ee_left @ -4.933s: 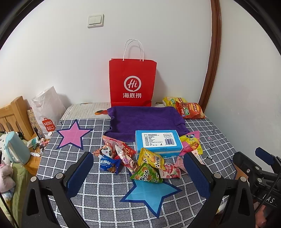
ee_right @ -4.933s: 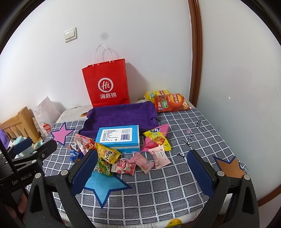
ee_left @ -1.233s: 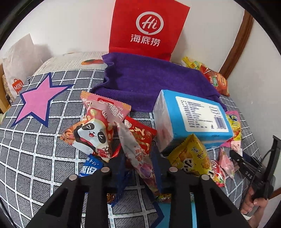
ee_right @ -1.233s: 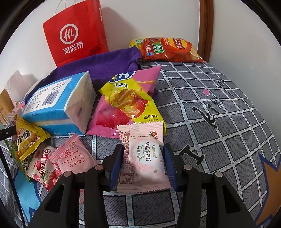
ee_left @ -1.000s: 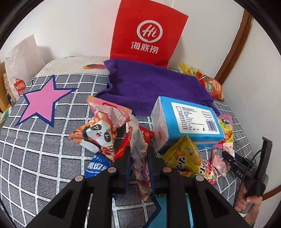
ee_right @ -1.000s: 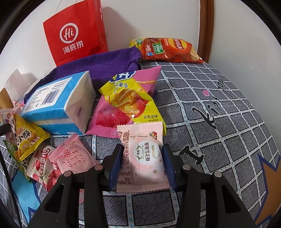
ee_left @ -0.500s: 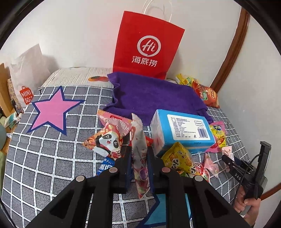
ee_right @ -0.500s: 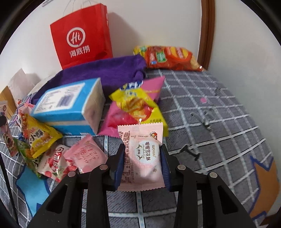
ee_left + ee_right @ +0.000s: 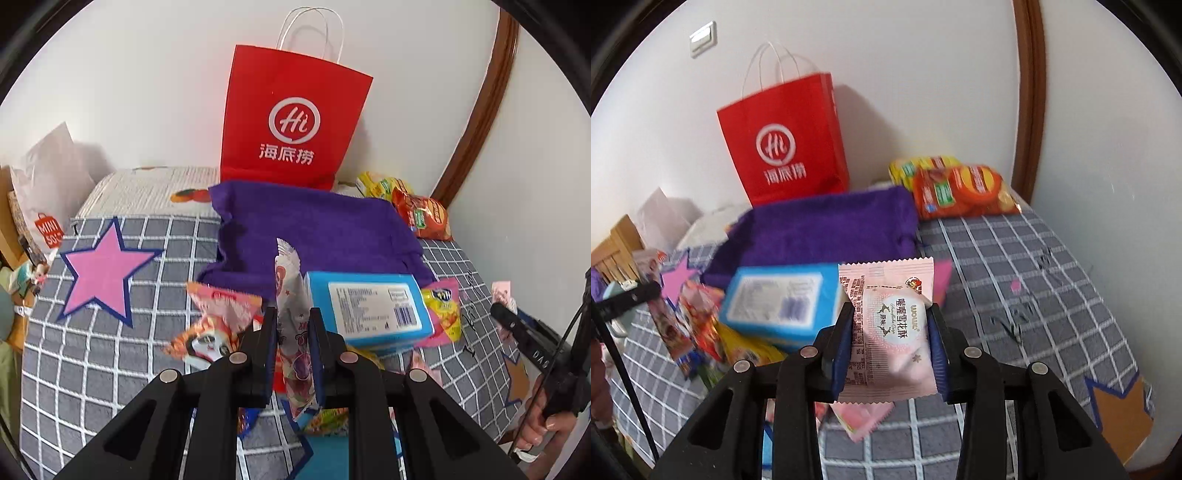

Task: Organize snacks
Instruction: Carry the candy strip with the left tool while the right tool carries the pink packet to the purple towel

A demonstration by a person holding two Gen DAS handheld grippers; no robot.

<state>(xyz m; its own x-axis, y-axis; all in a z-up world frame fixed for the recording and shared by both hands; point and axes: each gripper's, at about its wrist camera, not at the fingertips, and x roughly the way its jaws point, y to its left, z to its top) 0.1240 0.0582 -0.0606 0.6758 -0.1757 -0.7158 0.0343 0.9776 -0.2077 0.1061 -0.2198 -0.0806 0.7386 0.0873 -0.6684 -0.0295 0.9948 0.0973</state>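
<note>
Your left gripper (image 9: 292, 336) fingers hold a long candy pack (image 9: 291, 317); your right gripper (image 9: 891, 332) fingers hold a pink snack pack (image 9: 892, 332).

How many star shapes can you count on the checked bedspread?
3: a pink star on the left side, a blue star at the near edge, mostly covered, and an orange star on the right side. More may be hidden under the pile.
</note>
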